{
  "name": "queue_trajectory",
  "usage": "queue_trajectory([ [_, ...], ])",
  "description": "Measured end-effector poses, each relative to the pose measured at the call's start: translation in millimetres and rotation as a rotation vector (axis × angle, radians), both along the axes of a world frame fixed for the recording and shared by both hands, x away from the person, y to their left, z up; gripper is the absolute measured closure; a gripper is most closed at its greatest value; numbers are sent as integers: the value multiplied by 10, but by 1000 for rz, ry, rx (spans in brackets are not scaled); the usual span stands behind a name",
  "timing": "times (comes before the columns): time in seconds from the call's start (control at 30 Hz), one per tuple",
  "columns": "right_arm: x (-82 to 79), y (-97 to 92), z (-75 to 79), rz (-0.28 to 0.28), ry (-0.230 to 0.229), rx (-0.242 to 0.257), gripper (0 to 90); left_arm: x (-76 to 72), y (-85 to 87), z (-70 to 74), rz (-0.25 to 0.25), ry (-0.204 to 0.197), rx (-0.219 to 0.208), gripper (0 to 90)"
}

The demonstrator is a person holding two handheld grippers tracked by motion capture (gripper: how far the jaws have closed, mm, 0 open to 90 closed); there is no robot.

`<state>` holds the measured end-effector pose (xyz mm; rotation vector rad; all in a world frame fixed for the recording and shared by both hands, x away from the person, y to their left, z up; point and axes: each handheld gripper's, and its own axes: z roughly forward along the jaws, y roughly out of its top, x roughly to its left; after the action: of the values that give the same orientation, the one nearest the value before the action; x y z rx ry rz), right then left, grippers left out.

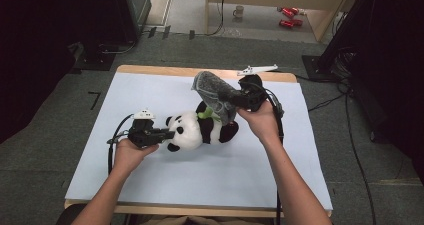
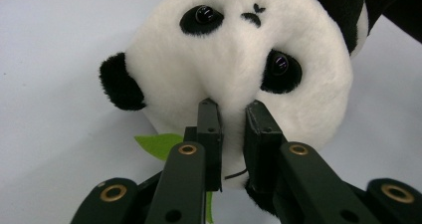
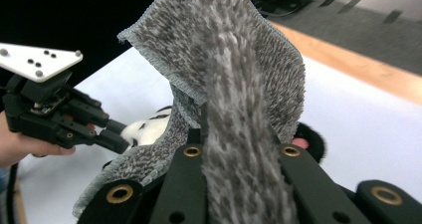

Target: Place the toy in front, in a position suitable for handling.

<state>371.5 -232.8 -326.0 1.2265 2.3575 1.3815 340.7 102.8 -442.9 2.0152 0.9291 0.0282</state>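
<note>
Left claw (image 1: 169, 133): lying level, pinching panda (image 1: 192, 130) head fur
Right claw (image 1: 235, 101): raised, clamping grey cloth (image 1: 212, 91) above panda; worktop (image 1: 150, 175) beneath

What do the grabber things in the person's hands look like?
Each is black, with two flat jaws on arms joined by brass-coloured rivets. The left gripper and right gripper each carry a pale three-cornered plate dotted with small holes, and a black cable trails from each. The forearms are bare, with no sleeves showing.
</note>
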Motion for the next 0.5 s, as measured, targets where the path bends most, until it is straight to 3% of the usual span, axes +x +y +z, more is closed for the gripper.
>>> queue_trajectory([
  [0.17,86,99,-154,33,50,-14,834,-17,23,47,0,-39,-27,606],
  [0.33,102,116,-189,33,61,-18,834,-20,-22,99,-13,-125,-141,377],
  [0.4,106,105,-189,34,62,-17,834,28,-92,86,-9,-144,-111,320],
  [0.5,112,93,-185,36,65,-12,834,122,-194,50,-10,-119,-74,275],
])
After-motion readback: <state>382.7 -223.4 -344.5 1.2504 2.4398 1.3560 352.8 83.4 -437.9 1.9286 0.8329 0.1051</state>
